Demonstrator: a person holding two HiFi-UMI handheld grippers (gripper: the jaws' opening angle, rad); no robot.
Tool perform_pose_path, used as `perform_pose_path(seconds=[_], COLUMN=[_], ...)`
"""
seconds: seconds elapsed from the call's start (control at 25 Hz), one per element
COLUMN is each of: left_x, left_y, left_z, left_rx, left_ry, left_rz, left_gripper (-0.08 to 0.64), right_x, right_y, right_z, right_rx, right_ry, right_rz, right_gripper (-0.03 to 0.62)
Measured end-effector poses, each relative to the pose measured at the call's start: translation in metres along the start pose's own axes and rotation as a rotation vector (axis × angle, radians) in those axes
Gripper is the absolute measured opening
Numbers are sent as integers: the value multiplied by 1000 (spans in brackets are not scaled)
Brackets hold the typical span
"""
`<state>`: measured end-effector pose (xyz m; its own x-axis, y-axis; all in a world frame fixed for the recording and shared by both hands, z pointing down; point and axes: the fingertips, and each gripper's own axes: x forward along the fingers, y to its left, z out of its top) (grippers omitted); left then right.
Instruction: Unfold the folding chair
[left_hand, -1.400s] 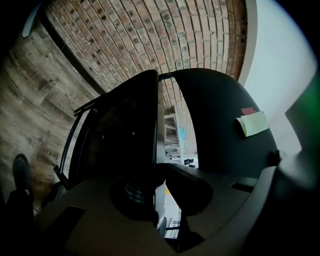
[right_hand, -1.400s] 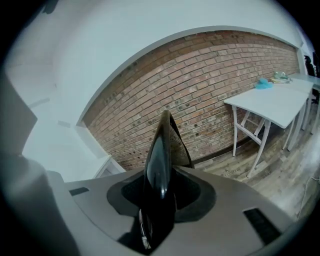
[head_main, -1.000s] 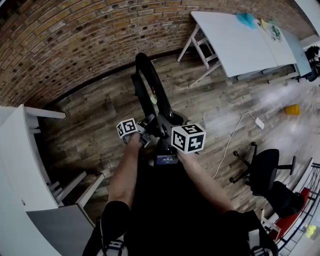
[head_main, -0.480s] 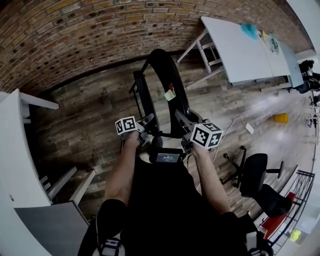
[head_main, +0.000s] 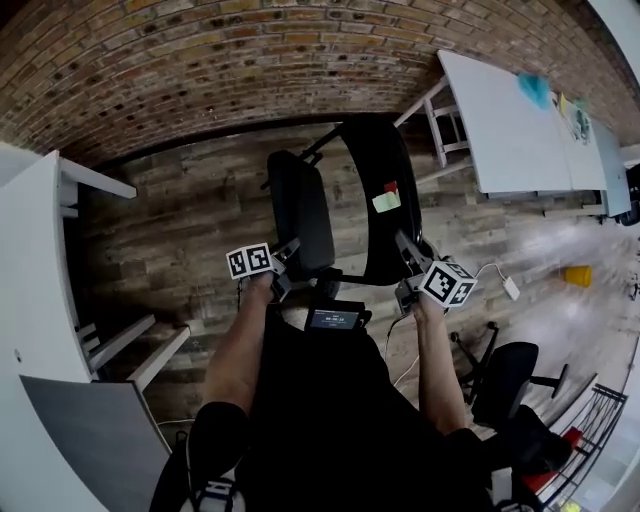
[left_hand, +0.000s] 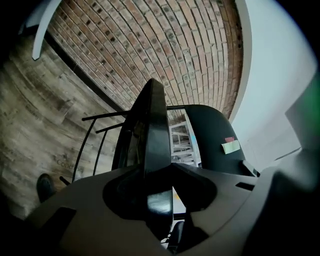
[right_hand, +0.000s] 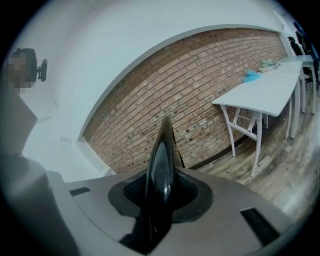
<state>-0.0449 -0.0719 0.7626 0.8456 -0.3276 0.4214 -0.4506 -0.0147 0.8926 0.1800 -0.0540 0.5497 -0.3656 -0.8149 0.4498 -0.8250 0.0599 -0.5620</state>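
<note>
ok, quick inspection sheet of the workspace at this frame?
Surface: wooden floor under the folding chair.
Job's things: folding chair, two black panels spread apart, sticky notes on the right one.
Clutter: yellow object and office chair on the floor, right side.
Grippers: left gripper jaws have just been opening, panel edge between them, gap showing; right gripper jaws have just been closing, shut on the other panel's edge.
Cables: white cable with adapter on the floor right of the chair.
Surroundings: brick wall; white table right, white furniture left.
</note>
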Motion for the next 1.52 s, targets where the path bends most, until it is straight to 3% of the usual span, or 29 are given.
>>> perform_pose_path(seconds=[0.28,0.48,0.76,1.12,1.52], left_x=[11,2,0,-8,-13], left_y=[7,35,50,77,91], left_z=[0,3,4,8,10], left_rx=[35,71,77,127,155], left_ry=[-26,-28,-25,-44,-24], left_rz=[105,244,264,412,515], left_gripper=[163,216,218,242,268], right_x=[-10,-8,-9,-6,-7], right_y=[-54,-74,-97,-123,-158], right_z=[12,8,7,0,-5], right_rx=[33,74,110,159,215], right_ry=[-17,-19,-28,-40,-52], right_rz=[7,34,50,88,118], right_gripper=[87,86,84,84,84])
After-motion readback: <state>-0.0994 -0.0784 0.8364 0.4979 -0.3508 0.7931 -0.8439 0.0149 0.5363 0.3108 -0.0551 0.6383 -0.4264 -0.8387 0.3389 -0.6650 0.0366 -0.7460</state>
